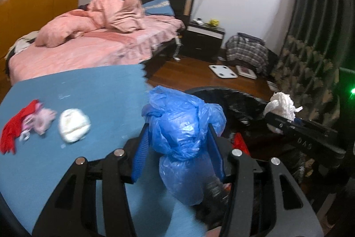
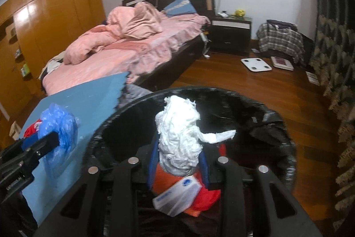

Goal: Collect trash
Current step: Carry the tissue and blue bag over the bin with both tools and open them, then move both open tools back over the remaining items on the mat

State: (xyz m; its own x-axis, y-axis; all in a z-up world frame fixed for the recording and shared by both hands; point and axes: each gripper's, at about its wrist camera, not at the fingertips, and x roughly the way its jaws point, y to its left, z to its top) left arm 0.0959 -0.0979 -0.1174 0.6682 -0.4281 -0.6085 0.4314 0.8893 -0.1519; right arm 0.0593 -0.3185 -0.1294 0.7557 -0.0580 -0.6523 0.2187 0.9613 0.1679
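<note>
Left tool (image 1: pixel 179 137) clamps upright blue bag (image 1: pixel 182 126); right tool (image 2: pixel 179 148) clamps upright tissue wad (image 2: pixel 179 137) over bin (image 2: pixel 277 126).

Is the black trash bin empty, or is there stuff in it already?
Not empty. Inside the black trash bin, under the white tissue wad held by the right gripper, lie red trash and a white packet.

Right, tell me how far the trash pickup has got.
Done: red and white packaging lies in the black bin. In hand: left gripper holds the blue bag, right gripper the white tissue wad. Left on the blue mat: white wad, red-pink scraps.
</note>
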